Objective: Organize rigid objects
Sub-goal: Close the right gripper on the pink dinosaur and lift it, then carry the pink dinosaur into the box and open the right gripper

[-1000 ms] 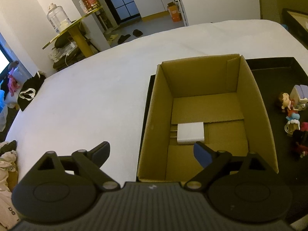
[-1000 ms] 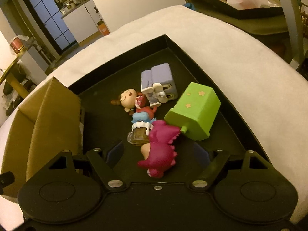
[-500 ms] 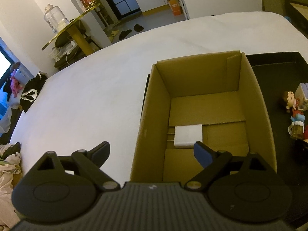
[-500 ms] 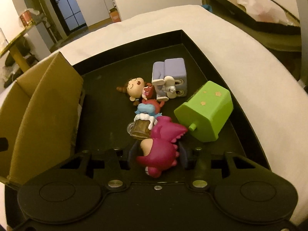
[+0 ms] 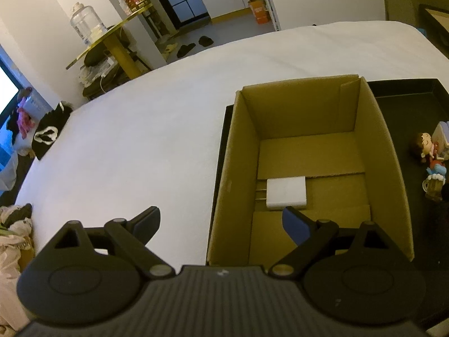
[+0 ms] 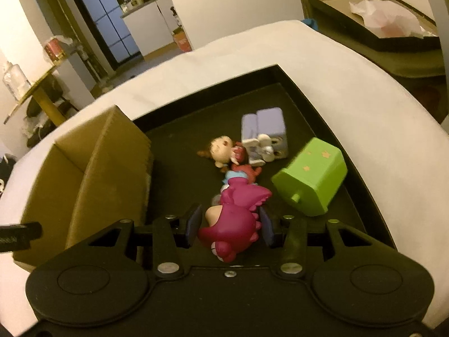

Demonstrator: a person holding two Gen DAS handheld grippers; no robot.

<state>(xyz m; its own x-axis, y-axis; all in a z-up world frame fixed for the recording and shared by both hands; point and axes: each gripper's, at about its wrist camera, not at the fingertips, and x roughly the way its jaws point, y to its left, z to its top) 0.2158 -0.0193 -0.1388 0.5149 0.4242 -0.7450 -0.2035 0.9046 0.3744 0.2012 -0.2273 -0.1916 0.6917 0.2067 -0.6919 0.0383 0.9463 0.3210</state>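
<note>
My right gripper (image 6: 228,223) is shut on a magenta dinosaur figure (image 6: 234,219) and holds it above the black tray (image 6: 322,129). On the tray lie a green box (image 6: 311,175), a purple block figure (image 6: 266,137), a brown-haired doll (image 6: 221,151) and a small red and blue figure (image 6: 247,170). An open cardboard box (image 5: 308,165) stands on the tray's left part with a white block (image 5: 285,192) on its floor; it also shows in the right wrist view (image 6: 92,179). My left gripper (image 5: 221,220) is open and empty over the box's near left corner.
The tray sits on a white cloth surface (image 5: 126,146). The doll (image 5: 425,143) and a mug figure (image 5: 433,185) show right of the box. A yellow side table (image 5: 112,42) with a jar stands beyond. Another dark tray (image 6: 378,28) lies far right.
My right gripper closed on the magenta dinosaur and lifted it off the tray, swinging left toward the cardboard box. My left gripper drifted slightly left, still open.
</note>
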